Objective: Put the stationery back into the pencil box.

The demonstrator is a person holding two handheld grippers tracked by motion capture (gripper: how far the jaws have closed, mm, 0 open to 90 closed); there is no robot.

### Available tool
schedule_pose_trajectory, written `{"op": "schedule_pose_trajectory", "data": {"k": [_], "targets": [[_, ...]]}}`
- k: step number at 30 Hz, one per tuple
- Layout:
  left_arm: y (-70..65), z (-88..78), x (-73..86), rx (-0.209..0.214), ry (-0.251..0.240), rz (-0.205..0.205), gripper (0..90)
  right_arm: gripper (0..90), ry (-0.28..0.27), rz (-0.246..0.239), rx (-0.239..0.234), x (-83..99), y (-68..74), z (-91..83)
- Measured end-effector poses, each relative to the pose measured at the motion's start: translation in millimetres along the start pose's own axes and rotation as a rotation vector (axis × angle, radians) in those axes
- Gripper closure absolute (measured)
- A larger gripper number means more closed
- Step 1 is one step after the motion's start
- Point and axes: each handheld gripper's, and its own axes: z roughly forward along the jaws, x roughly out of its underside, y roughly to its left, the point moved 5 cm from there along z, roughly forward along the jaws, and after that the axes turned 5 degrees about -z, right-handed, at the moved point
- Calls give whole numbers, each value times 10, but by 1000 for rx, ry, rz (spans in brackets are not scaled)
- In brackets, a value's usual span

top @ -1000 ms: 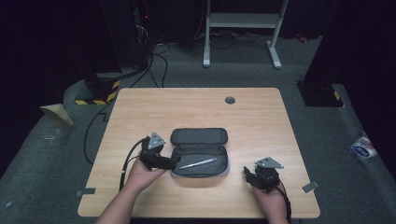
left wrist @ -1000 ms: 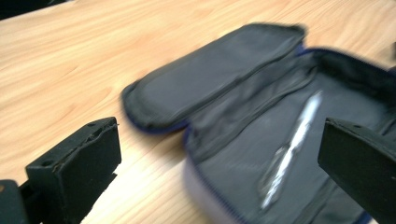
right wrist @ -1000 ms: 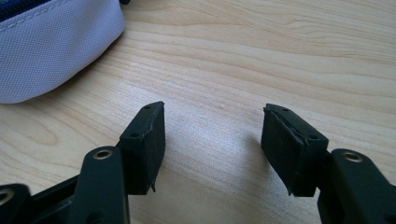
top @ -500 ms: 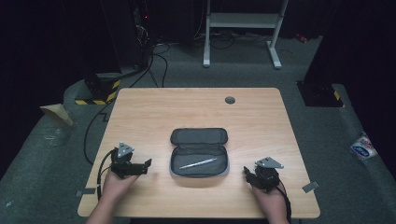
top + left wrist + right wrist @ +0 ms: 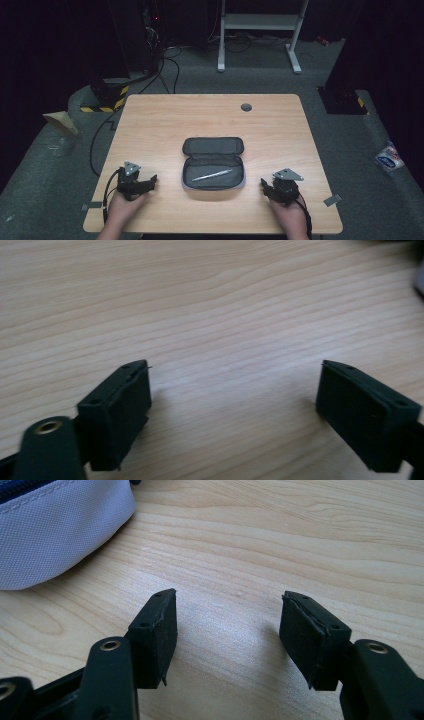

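Open grey pencil case (image 5: pixel 213 165) near the middle of the table's (image 5: pixel 165 120) front edge, lid folded back to bare a silver pen (image 5: pixel 211 175). Left gripper (image 5: pixel 150 181) at the front left corner, jaws apart, lately narrowing on nothing; right gripper (image 5: pixel 263 185) toward the front right, half spread, empty. No legible writing.

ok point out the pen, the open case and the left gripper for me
pen (image 5: pixel 211 175), high view, middle of its silver barrel
open case (image 5: pixel 213 146), high view, on the folded-back lid
left gripper (image 5: pixel 151 181), high view, between its fingers
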Motion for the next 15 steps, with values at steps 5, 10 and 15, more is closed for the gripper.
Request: {"op": "schedule_pose_trajectory", "data": {"k": [5, 10, 15], "targets": [[-1, 1, -2, 11, 1, 14, 148, 396, 1, 7, -3, -4, -1, 6], [1, 11, -11, 18, 0, 9, 150, 396, 3, 15, -8, -3, -5, 6], [7, 13, -14, 17, 1, 11, 152, 396, 5, 19, -12, -2, -6, 6]]}}
